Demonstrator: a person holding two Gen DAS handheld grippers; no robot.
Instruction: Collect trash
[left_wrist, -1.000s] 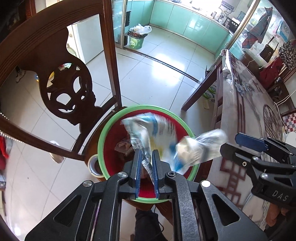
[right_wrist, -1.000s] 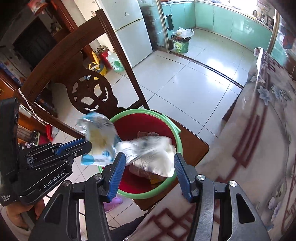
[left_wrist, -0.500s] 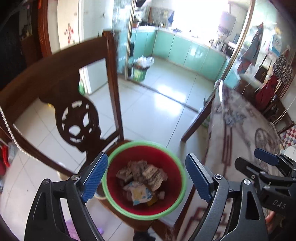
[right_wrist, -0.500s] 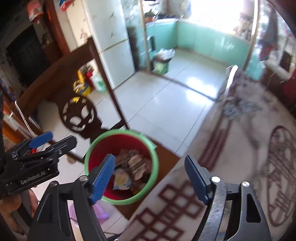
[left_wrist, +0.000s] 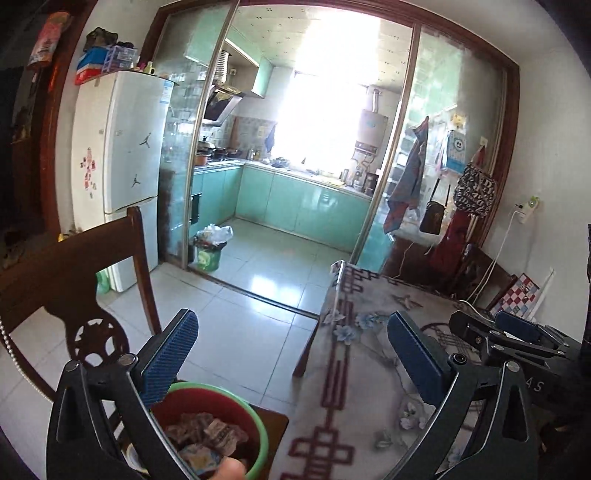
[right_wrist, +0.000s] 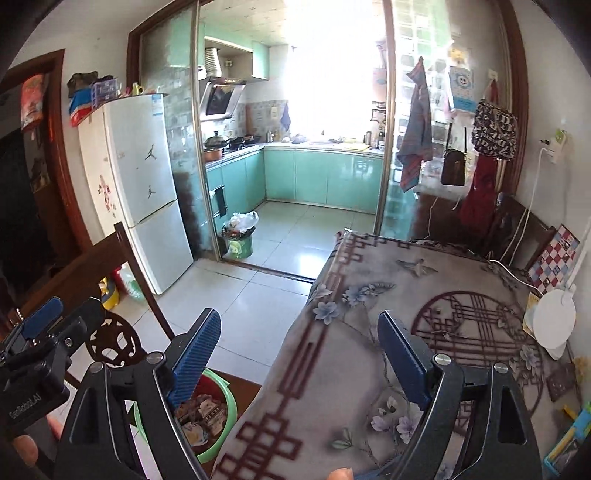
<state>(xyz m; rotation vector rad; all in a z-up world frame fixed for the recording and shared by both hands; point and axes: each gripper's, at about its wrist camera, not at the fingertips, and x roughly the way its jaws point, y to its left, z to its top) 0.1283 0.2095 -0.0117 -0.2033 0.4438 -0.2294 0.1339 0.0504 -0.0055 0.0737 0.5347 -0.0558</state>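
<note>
The red bin with a green rim (left_wrist: 263, 435) stands on a wooden chair seat, low in the left wrist view, holding crumpled wrappers (left_wrist: 207, 435). My left gripper (left_wrist: 291, 332) hovers above and beyond it, its jaws still opening with nothing between them. The right wrist view shows the same bin (right_wrist: 229, 400) and wrappers (right_wrist: 201, 410) at the lower left. My right gripper (right_wrist: 299, 325) hangs over the edge of the flowered tablecloth (right_wrist: 406, 295), jaws opening and empty. Each gripper appears in the other's view: the right gripper (left_wrist: 491, 326) and the left gripper (right_wrist: 62, 317).
A carved wooden chair back (left_wrist: 66, 266) rises left of the bin. On the table's right side lie a white round object (right_wrist: 554, 325) and colourful items (right_wrist: 569, 443). A fridge (right_wrist: 144, 184) and a full kitchen bin (right_wrist: 240, 236) stand across the tiled floor.
Both grippers let go of their wrappers, which now lie in the red bin. Both have opened wide, risen and tilted up, so the bin has slid to the bottom of each view.
</note>
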